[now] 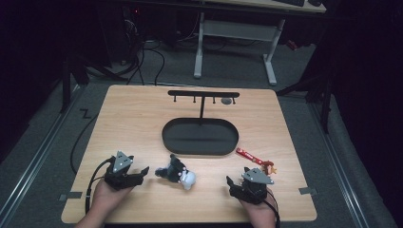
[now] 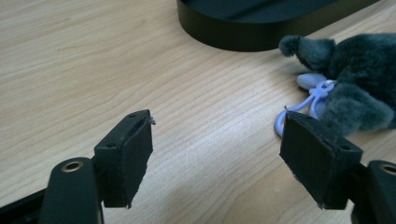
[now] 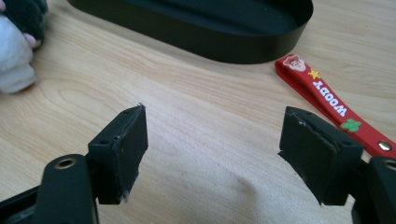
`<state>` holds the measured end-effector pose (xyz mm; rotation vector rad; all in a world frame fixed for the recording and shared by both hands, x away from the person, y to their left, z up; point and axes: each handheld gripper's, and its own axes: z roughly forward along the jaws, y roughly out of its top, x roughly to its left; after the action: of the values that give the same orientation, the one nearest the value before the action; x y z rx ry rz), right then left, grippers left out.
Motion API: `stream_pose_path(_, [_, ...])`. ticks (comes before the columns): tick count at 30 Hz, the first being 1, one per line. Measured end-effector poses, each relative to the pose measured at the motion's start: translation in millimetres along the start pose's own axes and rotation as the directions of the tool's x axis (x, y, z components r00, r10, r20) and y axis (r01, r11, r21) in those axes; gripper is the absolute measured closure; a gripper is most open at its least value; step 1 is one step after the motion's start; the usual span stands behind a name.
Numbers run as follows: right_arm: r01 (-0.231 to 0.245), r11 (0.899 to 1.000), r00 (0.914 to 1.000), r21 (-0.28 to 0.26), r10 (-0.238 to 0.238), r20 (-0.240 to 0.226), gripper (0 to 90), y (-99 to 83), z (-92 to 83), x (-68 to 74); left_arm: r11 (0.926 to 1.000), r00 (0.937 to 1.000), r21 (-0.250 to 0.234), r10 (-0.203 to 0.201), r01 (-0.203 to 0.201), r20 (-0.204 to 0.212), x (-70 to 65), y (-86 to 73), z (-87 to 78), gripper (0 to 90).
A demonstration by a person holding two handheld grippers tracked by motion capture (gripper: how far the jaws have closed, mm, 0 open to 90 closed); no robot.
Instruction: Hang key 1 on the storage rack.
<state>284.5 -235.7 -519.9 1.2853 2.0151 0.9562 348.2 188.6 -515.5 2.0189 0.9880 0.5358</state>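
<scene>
A grey and white plush toy (image 1: 178, 173) with a pale blue loop (image 2: 303, 103) lies on the wooden table (image 1: 142, 118) between my two grippers. A red strap (image 1: 251, 156) printed "Woody" (image 3: 327, 95), with a small figure at its end, lies at the right. Behind them stands a black oval tray (image 1: 199, 136) with a T-shaped hook rack (image 1: 203, 95). My left gripper (image 1: 141, 174) rests at the front left, open, with the plush just right of its jaws (image 2: 217, 156). My right gripper (image 1: 232, 183) rests at the front right, open over bare wood (image 3: 212, 156).
A small dark round thing (image 1: 227, 100) hangs or lies by the rack's right end. Bits of grey tape (image 1: 308, 191) mark the table's front corners. Beyond the table stand a white desk frame (image 1: 235, 42) and loose cables (image 1: 142, 57) on the floor.
</scene>
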Motion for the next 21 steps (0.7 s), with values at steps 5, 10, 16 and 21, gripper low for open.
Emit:
stream_pose_path(5, [-0.005, 1.0, 0.9999, -0.005, 0.005, -0.014, 23.6, -2.3, -4.4, -2.7, 0.9999, 0.9999, 0.004, -0.009, 0.009, 0.008, 1.6, 0.0, 5.6, 27.2])
stream_pose_path(10, [-0.007, 1.0, 0.9999, -0.018, 0.007, -0.013, 24.3, -3.3, -7.9, -5.4, 0.9999, 1.0, 0.01, 0.0, 0.0, 0.006, 0.6, -0.5, 5.9, 27.3])
stream_pose_path(16, [-0.016, 1.0, 0.9997, -0.018, 0.016, -0.016, 25.8, -3.0, -6.3, -7.1, 0.9999, 1.0, 0.012, 0.008, -0.008, 0.006, 0.6, -0.7, 5.1, 27.5])
stream_pose_path(21, [-0.005, 1.0, 0.9998, -0.014, 0.005, -0.021, 26.3, -1.8, -6.1, -4.4, 0.9998, 0.9999, 0.013, 0.013, -0.014, 0.007, -0.2, -1.0, 4.7, 27.5])
